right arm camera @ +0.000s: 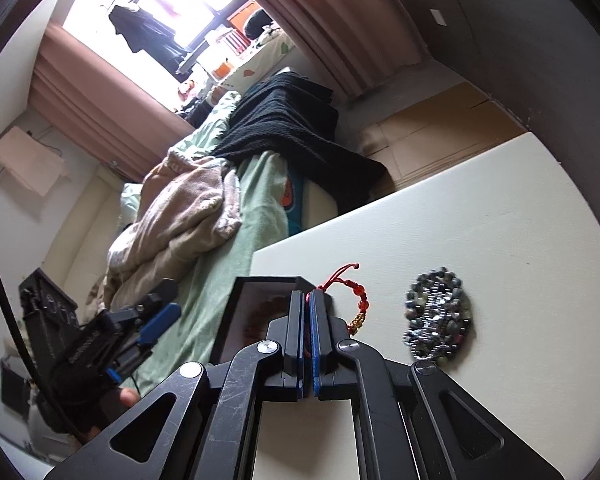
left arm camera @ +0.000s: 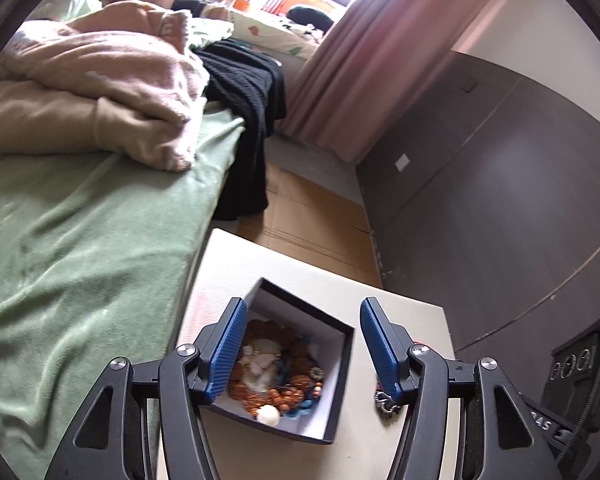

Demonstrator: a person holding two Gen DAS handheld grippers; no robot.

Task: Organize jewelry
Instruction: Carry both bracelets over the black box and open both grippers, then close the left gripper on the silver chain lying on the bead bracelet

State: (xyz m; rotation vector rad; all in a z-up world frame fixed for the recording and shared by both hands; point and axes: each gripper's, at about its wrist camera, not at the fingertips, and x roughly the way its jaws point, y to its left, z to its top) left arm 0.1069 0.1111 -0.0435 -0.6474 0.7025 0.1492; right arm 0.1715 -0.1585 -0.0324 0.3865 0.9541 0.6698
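Note:
A black box (left arm camera: 342, 380) with a white inside stands on the white table (left arm camera: 220, 272). It holds several beaded bracelets (left arm camera: 284, 360), orange-brown, blue and pale. My left gripper (left arm camera: 302, 301) hovers over the box, open, with nothing pinched between its blue pads. In the right wrist view my right gripper (right arm camera: 308, 294) is shut on the cord of a red bracelet (right arm camera: 359, 293) with red beads and a gold charm. That bracelet lies on the table beside the box (right arm camera: 260, 312). A coiled pile of dark grey-green beads (right arm camera: 438, 316) rests to the right of it.
A bed with a green sheet (left arm camera: 80, 260), a beige blanket (left arm camera: 112, 80) and a black knit cloth (left arm camera: 252, 100) borders the table on the left. A dark wardrobe (left arm camera: 480, 200) stands to the right, with wooden floor between. A small dark beaded piece (left arm camera: 385, 402) lies by my left gripper's right finger.

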